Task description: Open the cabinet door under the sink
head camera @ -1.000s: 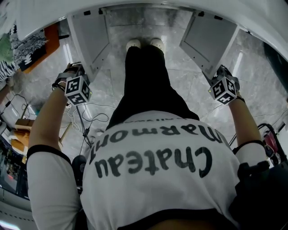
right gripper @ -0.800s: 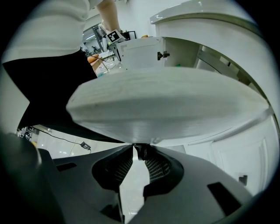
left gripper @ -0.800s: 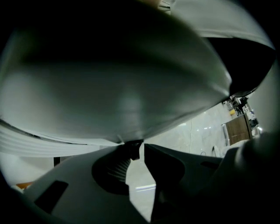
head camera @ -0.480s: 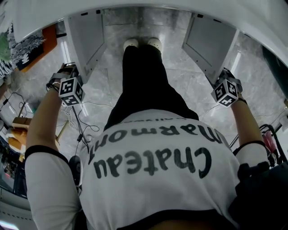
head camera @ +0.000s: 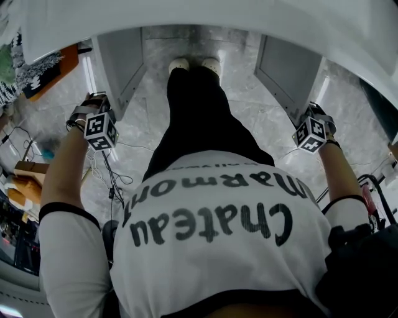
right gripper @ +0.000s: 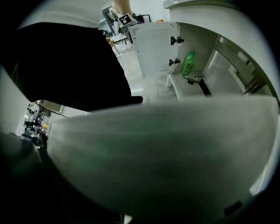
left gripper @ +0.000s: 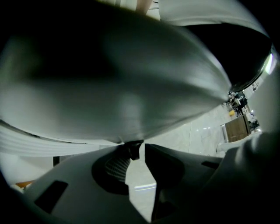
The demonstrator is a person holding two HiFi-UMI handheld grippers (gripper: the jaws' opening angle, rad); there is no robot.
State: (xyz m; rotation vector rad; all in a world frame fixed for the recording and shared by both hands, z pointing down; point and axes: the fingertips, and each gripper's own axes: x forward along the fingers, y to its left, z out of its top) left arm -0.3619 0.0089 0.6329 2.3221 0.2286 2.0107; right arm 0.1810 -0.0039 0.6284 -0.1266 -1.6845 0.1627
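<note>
Below the white counter (head camera: 261,15) both cabinet doors stand swung out. My left gripper (head camera: 94,118) hangs by the outer edge of the left door (head camera: 118,59). In the left gripper view that door (left gripper: 113,78) fills the top as a grey blur. Its lower edge sits at my fingertips (left gripper: 132,151), whose jaws have just been opening, and floor shows through the narrow gap. My right gripper (head camera: 313,131) is beside the right door (head camera: 289,65). That door (right gripper: 175,157) hides its jaws, which have just been opening. A green bottle (right gripper: 189,63) stands inside the cabinet.
The person's black trousers (head camera: 199,112) and white shoes (head camera: 194,64) stand between the doors on the marble floor. Cables (head camera: 109,177) trail on the floor at the left, near wooden pieces (head camera: 25,177). A red-and-black object (head camera: 372,202) sits at the right edge.
The right door shows a narrower face, swung further out, and my right gripper has shifted along with it. The left gripper has kept its place by the left door.
</note>
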